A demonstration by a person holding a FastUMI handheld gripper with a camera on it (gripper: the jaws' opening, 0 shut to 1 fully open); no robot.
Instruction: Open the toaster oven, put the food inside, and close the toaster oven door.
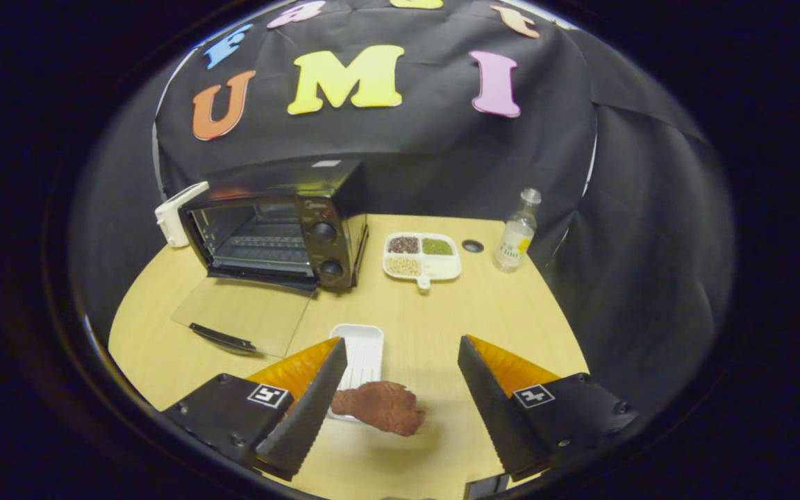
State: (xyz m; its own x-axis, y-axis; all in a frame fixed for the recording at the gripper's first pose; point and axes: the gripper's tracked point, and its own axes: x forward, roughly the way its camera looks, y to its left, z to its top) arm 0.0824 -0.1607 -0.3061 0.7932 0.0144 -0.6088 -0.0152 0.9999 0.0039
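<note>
Gripper view, item: oven (278, 226) door (244, 316) already down on the surface (428, 319), my fingers (490, 389) spread wide and empty, meat (380, 407) between them half off its tray (362, 351); step in hand, pickup; next I judge, descend and close.

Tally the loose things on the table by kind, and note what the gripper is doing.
Appliances: 1, black toaster oven with glass door down
Trays: 2, white ridged tray; white divided dish of grains
Bottles: 1, clear plastic bottle
Food: 1, reddish-brown meat piece
Small dark round object: 1
Total: 6
Gripper: open, meat between its fingers, untouched.
</note>
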